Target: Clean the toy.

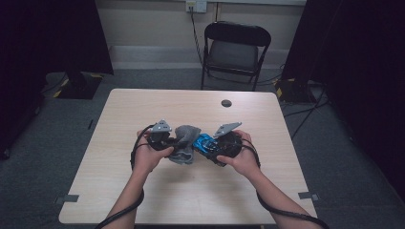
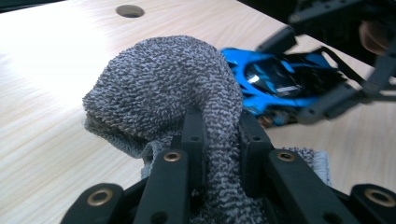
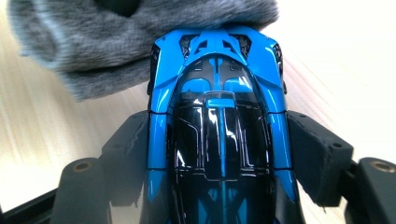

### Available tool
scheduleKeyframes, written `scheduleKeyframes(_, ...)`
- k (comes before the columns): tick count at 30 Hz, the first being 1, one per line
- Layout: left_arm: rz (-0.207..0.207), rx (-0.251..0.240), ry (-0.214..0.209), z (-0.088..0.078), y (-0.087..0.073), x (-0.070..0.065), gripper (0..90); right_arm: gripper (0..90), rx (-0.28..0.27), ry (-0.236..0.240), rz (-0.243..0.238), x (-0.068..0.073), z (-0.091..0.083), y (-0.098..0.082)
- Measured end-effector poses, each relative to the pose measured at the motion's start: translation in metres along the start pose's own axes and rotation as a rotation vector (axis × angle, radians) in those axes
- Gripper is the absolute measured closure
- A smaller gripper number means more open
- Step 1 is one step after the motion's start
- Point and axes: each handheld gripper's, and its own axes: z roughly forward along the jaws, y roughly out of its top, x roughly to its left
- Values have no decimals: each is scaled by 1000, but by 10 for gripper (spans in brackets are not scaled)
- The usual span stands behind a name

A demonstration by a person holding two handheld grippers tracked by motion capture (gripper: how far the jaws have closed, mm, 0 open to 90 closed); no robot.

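Note:
A grey knitted cloth (image 1: pixel 186 138) sits bunched at the middle of the table. My left gripper (image 2: pixel 222 135) is shut on a fold of that cloth (image 2: pixel 163 79), which bulges up past the jaws. A blue and black toy car (image 3: pixel 219 116) lies lengthwise between the jaws of my right gripper (image 3: pixel 220 144), which are shut on its sides. The car's far end touches the cloth (image 3: pixel 93 46). In the high view the left gripper (image 1: pixel 175 145) and right gripper (image 1: pixel 210 148) face each other, with the car (image 1: pixel 203 143) right of the cloth.
The light wooden table (image 1: pixel 143 200) has a round cable hole (image 1: pixel 226 103) near its far edge. A black folding chair (image 1: pixel 236 47) stands behind the table. Cables trail from both grippers along the forearms. Dark curtains hang at both sides.

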Motion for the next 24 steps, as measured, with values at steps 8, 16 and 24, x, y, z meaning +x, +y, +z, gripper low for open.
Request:
scheduleKeyframes(8,6,5,-31,1,-4,-3,763,282,-2,-19,17,-8,-2,-1)
scheduleKeyframes(16,8,4,-63,2,-8,-9,763,282,-8,-40,54,-16,-3,-3)
scheduleKeyframes(24,9,32,-92,4,-18,-14,762,282,-6,-64,95,-28,-3,-7)
